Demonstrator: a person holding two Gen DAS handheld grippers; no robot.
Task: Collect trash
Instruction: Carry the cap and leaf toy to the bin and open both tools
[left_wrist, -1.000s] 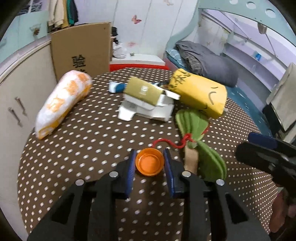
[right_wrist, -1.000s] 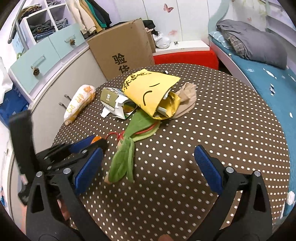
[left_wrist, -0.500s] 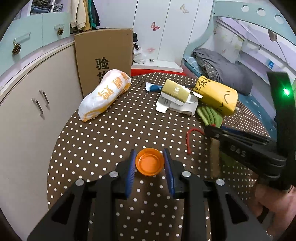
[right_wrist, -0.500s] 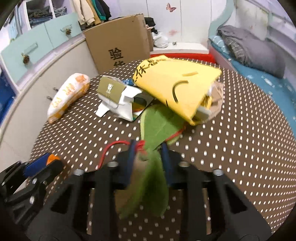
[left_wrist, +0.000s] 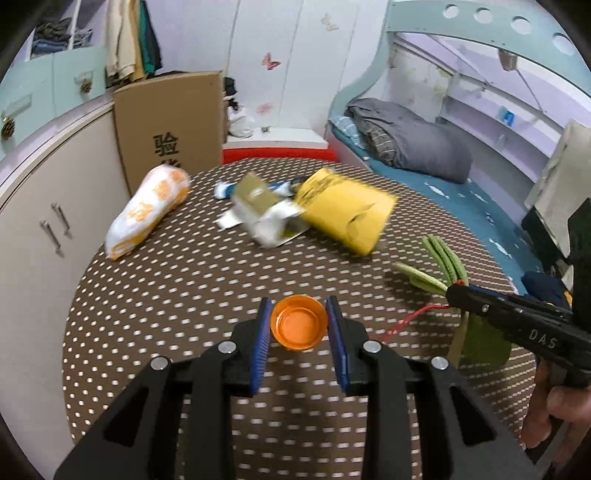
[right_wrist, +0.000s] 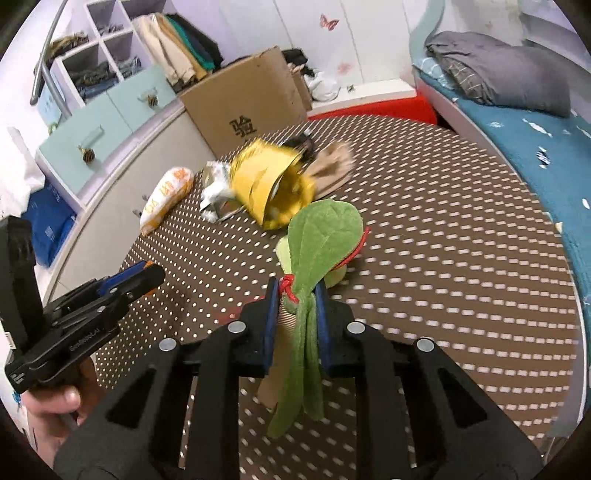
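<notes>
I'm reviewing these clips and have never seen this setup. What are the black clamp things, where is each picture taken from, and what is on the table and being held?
No robot here: a person holds a two-finger clamp in each hand, with a fisheye camera on each looking along its fingers. One picture is from the left gripper, which grips an orange cap. The other is from the right gripper, shut on a green felt leaf bundle tied with red string. On the dotted tablecloth lie a yellow bag, a torn carton and a white-orange packet.

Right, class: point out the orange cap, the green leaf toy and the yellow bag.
orange cap (left_wrist: 298, 326), left wrist view, its hollow middle.
green leaf toy (right_wrist: 325, 236), right wrist view, the broad leaf.
yellow bag (left_wrist: 347, 218), left wrist view, its flat side.
</notes>
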